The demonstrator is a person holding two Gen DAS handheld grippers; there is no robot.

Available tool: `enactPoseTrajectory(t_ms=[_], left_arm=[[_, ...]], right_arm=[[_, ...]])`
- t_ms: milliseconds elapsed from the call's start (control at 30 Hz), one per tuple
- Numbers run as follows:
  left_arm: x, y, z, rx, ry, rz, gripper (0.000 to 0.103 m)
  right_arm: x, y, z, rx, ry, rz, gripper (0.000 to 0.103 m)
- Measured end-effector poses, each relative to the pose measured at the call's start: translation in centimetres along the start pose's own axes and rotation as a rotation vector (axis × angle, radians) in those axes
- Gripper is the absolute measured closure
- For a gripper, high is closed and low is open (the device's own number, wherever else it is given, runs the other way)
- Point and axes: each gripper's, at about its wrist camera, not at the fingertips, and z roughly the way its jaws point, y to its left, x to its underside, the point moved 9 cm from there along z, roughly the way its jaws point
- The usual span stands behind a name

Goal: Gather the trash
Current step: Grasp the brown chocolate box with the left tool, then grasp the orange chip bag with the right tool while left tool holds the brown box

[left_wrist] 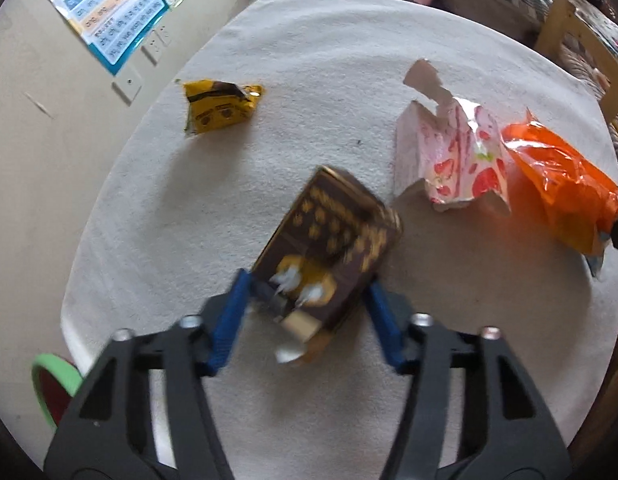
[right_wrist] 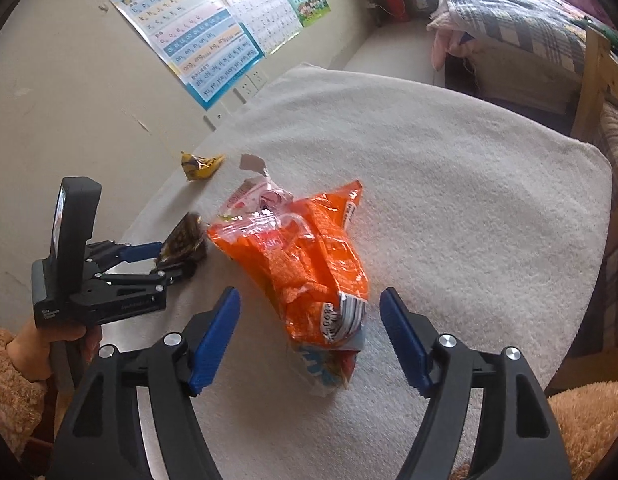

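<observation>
White terry cloth (left_wrist: 309, 60) is covering the table beside a beige wall hung with bright letter charts (right_wrist: 197, 44), and every piece of trash in view is sitting on it. Near the middle, the left gripper (left_wrist: 309, 292) is straddling the near end of a dark brown cardboard snack box (left_wrist: 333, 240); its blue pads appear to be pressing the box's two sides, though blur is making the contact hard to judge. Over on the right, the right gripper (right_wrist: 309, 340) is hanging wide open around the near end of a crumpled orange plastic bag (right_wrist: 305, 256), gripping nothing. A torn pink strawberry-print carton (left_wrist: 449, 160) is lying touching that bag, and a crumpled yellow wrapper (left_wrist: 217, 106) is sitting far left, untouched. Judging by this, collecting is barely beginning: four pieces are waiting, and no bin is clearly showing
</observation>
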Motion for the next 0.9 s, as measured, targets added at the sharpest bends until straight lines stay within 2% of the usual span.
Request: enactPoseTrajectory(t_ms=[67,233,300,500,700,900], left_arm=[[0.4,0.1,-0.5,0.011,-0.006,-0.035,0.058],[1.3,0.4,-2.1,0.041,-0.032,-0.136,0.058],[1.8,0.3,-3.3,0.043,-0.055,-0.152,0.058],[2.6,-0.2,-6.3,0.076,-0.121,-0.244,0.058],[3.2,-0.6,-9.5,0.066,-0.203,-0.285,0.058],[4.1,-0.9,-11.1,0.070,-0.234,-0.302,0.058]], right_arm=[[-0.1,0.1,0.1,0.007,-0.003,-0.009,0.029],[-0.4,-0.1,0.2,0.038,-0.009,-0.022,0.027],[-0.5,-0.2,0.2,0.045,-0.015,-0.023,0.024],[-0.5,-0.3,0.4,0.041,-0.003,-0.014,0.024],[-0.4,-0.2,0.3,0.039,-0.002,-0.012,0.024],[0.0,0.6,0.4,0.023,0.006,-0.040,0.025]])
